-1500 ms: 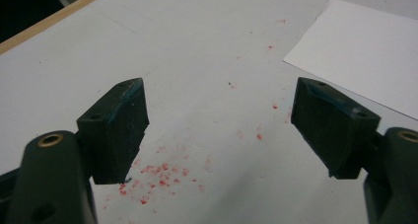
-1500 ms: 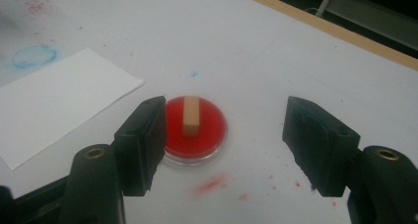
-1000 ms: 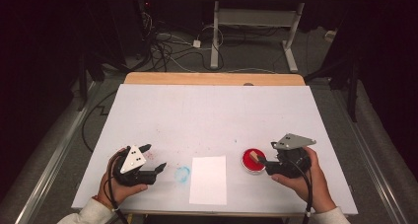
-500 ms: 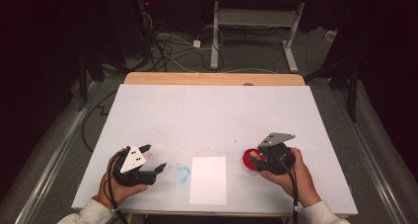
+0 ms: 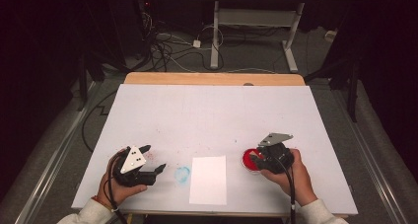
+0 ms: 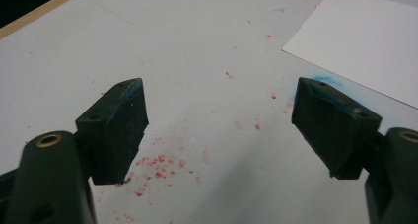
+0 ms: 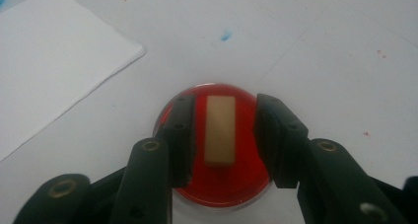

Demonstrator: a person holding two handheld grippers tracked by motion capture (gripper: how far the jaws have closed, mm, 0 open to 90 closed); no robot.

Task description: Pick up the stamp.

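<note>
A round red dish sits on the white table at the front right, with a beige rectangular block lying in it. My right gripper hangs low over the dish. In the right gripper view its jaws straddle the block with a slim red gap on each side. They have just been closing and the pads are off the block. My left gripper rests at the front left, open wide with nothing between its fingers.
A white sheet of paper lies at the front middle, between the hands. A blue smudge marks the table left of it, and red specks lie under the left gripper. A wooden strip runs along the far edge.
The right gripper has moved left and down over the red dish, and its jaws have narrowed around the block. The left gripper has not moved.
</note>
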